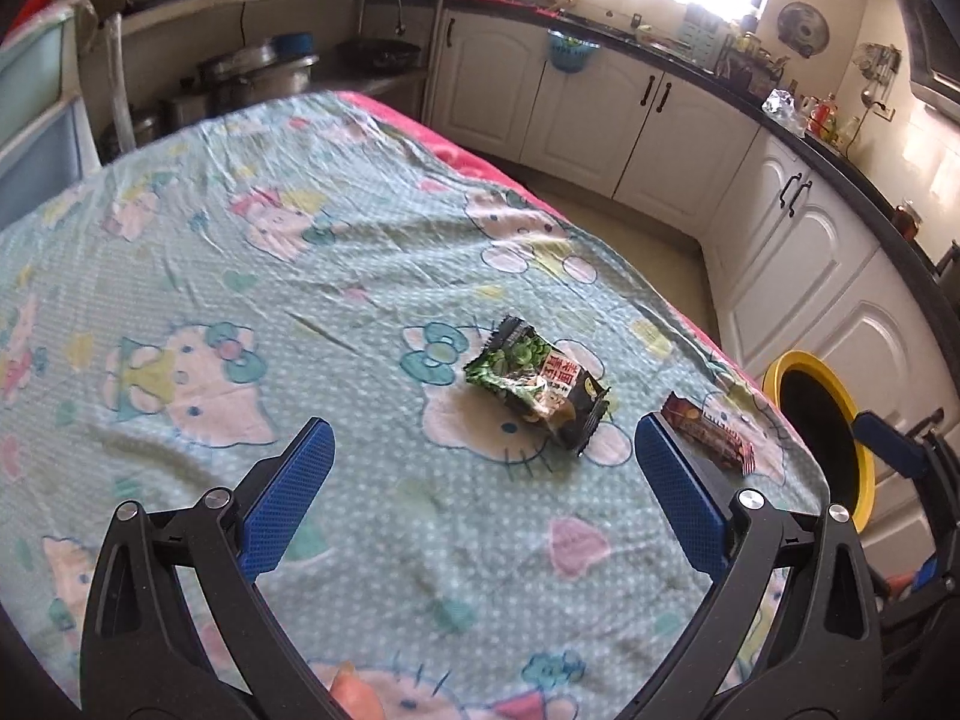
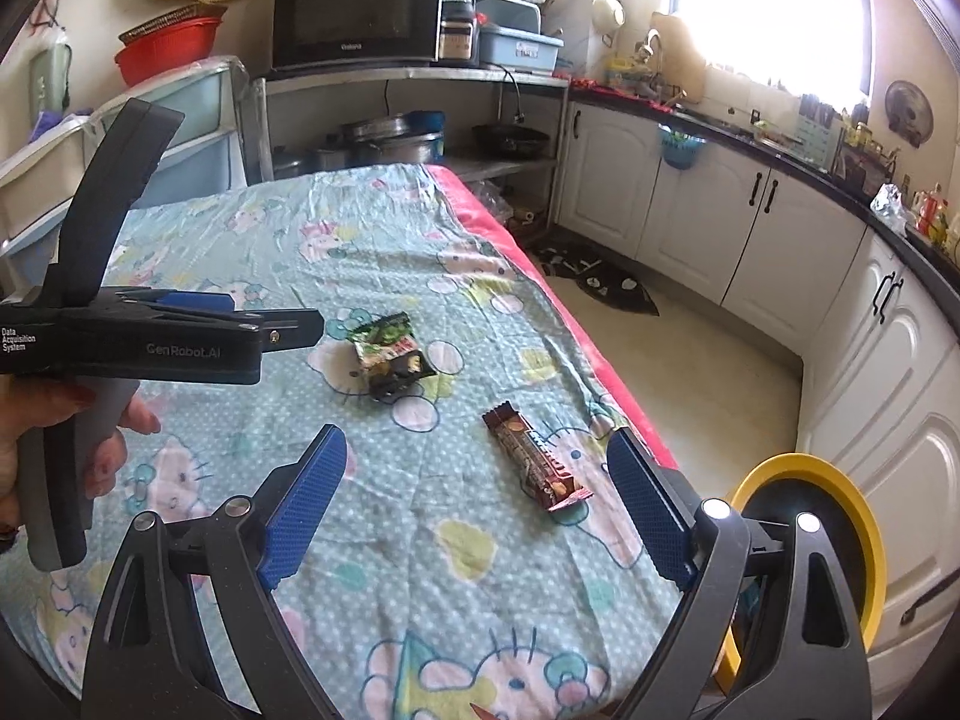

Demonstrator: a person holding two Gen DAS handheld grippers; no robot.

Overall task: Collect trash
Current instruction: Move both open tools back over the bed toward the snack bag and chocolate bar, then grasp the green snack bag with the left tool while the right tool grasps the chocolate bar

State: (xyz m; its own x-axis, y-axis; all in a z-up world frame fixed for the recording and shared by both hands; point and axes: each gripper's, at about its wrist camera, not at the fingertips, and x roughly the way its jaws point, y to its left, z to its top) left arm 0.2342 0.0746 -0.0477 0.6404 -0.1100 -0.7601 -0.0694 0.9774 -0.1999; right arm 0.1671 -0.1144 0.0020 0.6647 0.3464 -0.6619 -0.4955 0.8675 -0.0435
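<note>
A green and black snack wrapper (image 1: 537, 387) lies on the cartoon-print tablecloth (image 1: 270, 276), just ahead of my open, empty left gripper (image 1: 483, 441). A brown bar wrapper (image 1: 708, 432) lies to its right near the table edge. In the right wrist view the bar wrapper (image 2: 534, 459) lies between and ahead of the fingers of my open, empty right gripper (image 2: 477, 456), and the snack wrapper (image 2: 390, 354) lies farther off. The left gripper's body (image 2: 150, 336) shows there at the left. A yellow-rimmed black bin (image 2: 828, 540) stands on the floor beside the table's right edge.
White kitchen cabinets (image 2: 750, 228) with a dark counter run along the right and back. A shelf with a microwave (image 2: 354, 15) and pots stands behind the table. A dark mat (image 2: 600, 282) lies on the floor. The bin also shows in the left wrist view (image 1: 822, 420).
</note>
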